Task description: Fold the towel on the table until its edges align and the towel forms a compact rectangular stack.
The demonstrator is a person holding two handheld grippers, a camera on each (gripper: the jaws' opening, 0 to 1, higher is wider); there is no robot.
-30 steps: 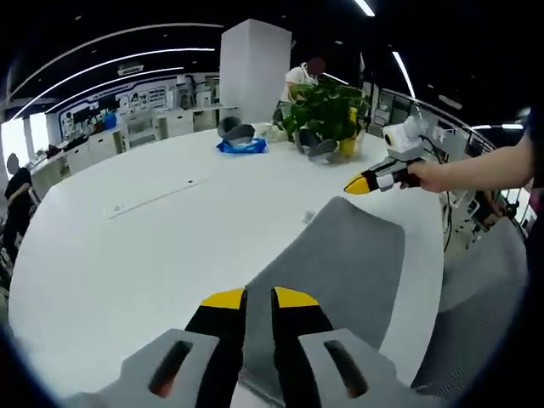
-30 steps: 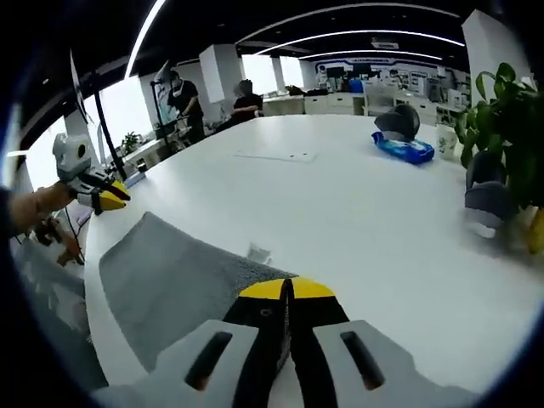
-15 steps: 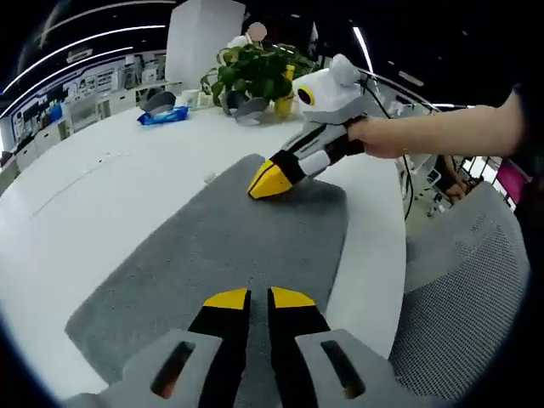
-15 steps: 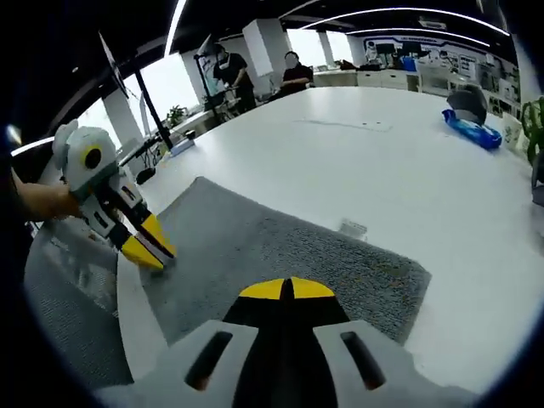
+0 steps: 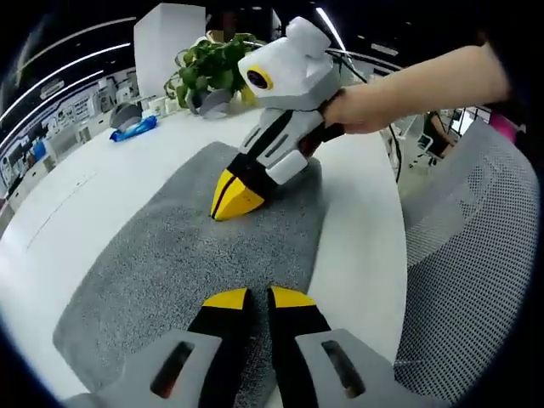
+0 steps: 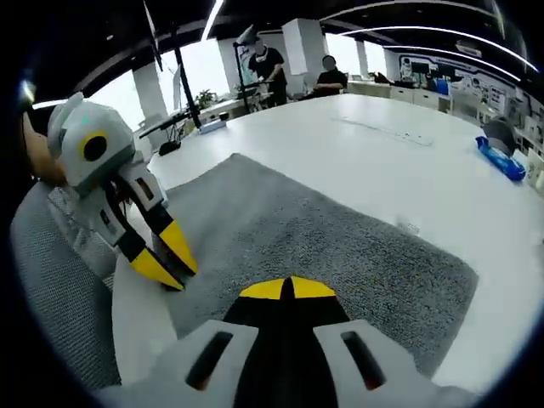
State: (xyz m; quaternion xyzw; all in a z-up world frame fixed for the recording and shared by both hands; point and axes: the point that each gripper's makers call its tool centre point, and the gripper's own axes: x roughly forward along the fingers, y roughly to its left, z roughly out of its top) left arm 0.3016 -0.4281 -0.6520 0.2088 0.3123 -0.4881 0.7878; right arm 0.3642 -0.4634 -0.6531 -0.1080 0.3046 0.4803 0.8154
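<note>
The grey towel (image 5: 204,246) lies flat on the white counter (image 5: 51,212), close to the counter's near edge, where a mesh chair (image 5: 467,255) stands. Its long axis runs away from the left gripper (image 5: 249,297) toward the green plant (image 5: 204,59) at the far side. In the left gripper view this gripper hangs over the near short end of the towel, with its yellow tips almost together and nothing between them. The right gripper (image 5: 231,197) comes in from the right and its closed tips touch or nearly touch the middle of the towel; I cannot tell if they pinch any cloth.

In the right gripper view the towel (image 6: 323,238) spreads ahead and to the right, and the left gripper (image 6: 166,259) stands at its left edge near the counter rim, with a small gap between its fingers (image 6: 178,245). Both grippers are on the same long side of the towel, so I judge that the next fold goes from this near edge across to the far edge. The left gripper is the nearer one to a corner.
</note>
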